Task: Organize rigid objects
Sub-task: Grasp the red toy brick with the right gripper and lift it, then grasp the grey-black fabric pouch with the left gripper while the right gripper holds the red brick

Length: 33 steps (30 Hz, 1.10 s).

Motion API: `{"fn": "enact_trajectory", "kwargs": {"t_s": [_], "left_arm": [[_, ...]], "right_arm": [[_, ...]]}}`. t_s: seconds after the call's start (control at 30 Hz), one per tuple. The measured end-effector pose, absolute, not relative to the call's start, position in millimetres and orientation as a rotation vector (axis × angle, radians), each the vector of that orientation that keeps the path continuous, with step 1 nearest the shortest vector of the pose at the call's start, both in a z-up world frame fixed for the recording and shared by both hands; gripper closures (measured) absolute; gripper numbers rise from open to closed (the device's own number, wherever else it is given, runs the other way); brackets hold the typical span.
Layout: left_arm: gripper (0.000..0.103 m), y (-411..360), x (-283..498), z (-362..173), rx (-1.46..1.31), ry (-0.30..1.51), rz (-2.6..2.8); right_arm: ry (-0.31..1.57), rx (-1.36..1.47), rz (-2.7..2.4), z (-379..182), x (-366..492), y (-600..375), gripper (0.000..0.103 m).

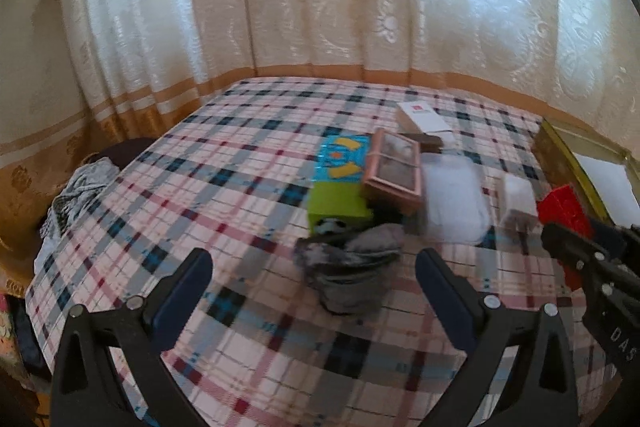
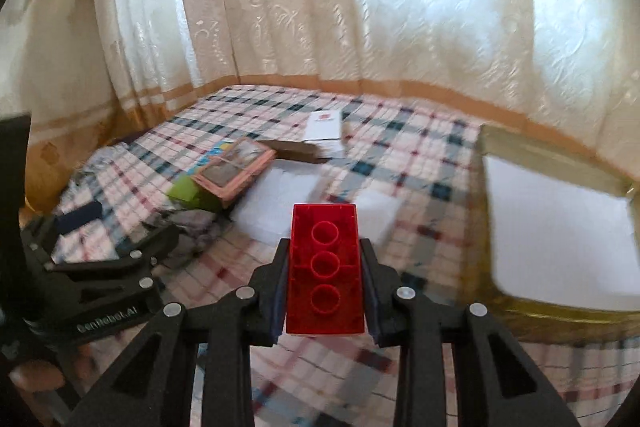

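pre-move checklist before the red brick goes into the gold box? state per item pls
1. Right hand-held gripper shut on the red brick: ok.
2. Brick square between the fingers, not tilted: ok.
3. Gold box open, white floor bare: ok.
4. Brick already over the box: not ok, it is left of the box wall.
5. Left hand-held gripper open, holding nothing, away from the box: ok.
6. Height above the box wall: cannot tell.

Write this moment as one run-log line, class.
right gripper: shut on red building brick | left gripper: open, above grey cloth | gold-rimmed box: open, right of brick
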<state>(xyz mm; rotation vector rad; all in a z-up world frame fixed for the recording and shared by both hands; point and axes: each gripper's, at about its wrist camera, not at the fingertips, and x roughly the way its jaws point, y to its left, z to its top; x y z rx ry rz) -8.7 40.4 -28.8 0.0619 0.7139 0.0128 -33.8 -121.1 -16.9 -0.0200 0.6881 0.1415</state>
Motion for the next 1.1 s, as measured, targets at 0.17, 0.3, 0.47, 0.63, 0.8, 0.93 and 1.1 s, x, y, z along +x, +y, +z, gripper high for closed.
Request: {"fn": "enact_trajectory", "kwargs": {"t_s": [0.17, 0.3, 0.47, 0.63, 0.8, 0.93, 1.1], "left_arm": [[0.011, 28.8, 6.4, -41.9, 0.069, 0.804, -0.012], [0.029, 30.0, 15.9, -52.7, 0.024, 0.882, -0.054], [0.034, 36.4, 19.1, -54.8, -0.025, 0.894, -0.077], [0.035, 39.9, 18.0, -53.1, -0.042, 0.891, -0.088], [0.035, 47.0, 12.2, -50.8, -0.108, 0.869, -0.102], [0.035, 51.0, 2.9, -43.6, -0.146, 0.813, -0.078], [0.035, 46.3, -1.9, -33.9, -0.136, 0.744, -0.039]], "right_arm": [[0.656, -0.064, 0.115, -16.1, -45.1, -136.3, 0.069], [0.667, -0.043, 0.098, -16.6, -46.9, -152.1, 0.069], [0.671, -0.011, 0.095, -14.8, -47.1, -158.4, 0.069], [0.646, -0.012, 0.107, -10.5, -50.1, -156.6, 0.069], [0.628, 0.001, 0.131, -7.8, -51.6, -155.9, 0.069], [0.622, 0.014, 0.171, -8.7, -52.6, -154.5, 0.069], [0.599, 0.003, 0.186, -6.9, -54.8, -150.6, 0.069]]}}
